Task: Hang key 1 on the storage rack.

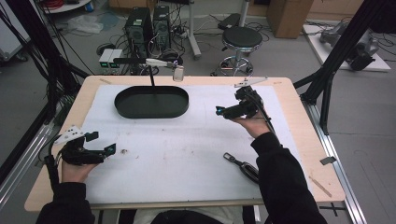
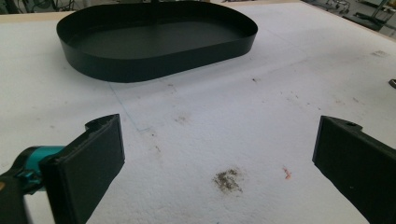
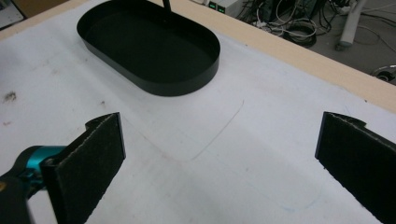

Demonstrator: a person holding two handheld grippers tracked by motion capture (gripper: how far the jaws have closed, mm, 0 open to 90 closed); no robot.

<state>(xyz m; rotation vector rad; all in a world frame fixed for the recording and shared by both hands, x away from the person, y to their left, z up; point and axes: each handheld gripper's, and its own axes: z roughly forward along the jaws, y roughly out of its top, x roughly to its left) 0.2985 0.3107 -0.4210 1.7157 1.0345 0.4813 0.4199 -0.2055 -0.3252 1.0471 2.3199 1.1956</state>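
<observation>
A black oval tray sits empty at the back left of the white mat. My left gripper rests open at the mat's left side, pointing right. In its own view the left gripper has wide-apart jaws over bare mat, with the tray ahead. My right gripper is held open above the mat's right half, aimed toward the tray. The right gripper holds nothing, and the tray lies ahead to its left. A slim dark tool lies beside the right forearm.
A thin stand rises behind the tray at the table's far edge. A small brown stain marks the mat near the left gripper. Black frame struts flank the table. A stool and computer towers stand on the floor beyond.
</observation>
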